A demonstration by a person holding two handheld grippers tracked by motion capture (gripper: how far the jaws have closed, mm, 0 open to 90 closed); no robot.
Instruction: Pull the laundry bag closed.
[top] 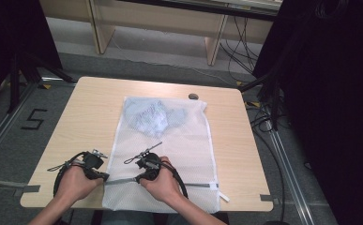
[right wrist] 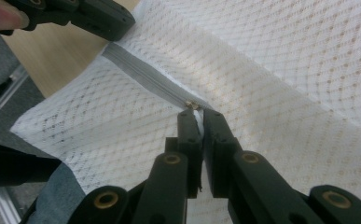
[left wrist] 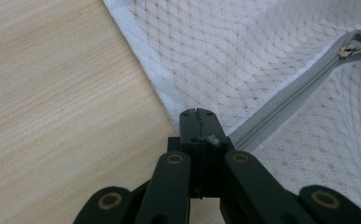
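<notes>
With the left gripper [left wrist: 197, 112] clamped on the mesh bag [top: 179, 140] edge and the right gripper [right wrist: 197, 113] pinching the zipper pull [right wrist: 194, 106], the zipper [right wrist: 141, 74] should be kept taut and drawn straight.

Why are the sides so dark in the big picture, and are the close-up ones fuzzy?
High view: black curtains darken both sides, while the table is evenly lit without harsh shadows. Left gripper view: the mesh bag is sharp, the nearest linkage slightly soft. Right gripper view: the zipper pull is clear, the finger in the corner blurred.
</notes>
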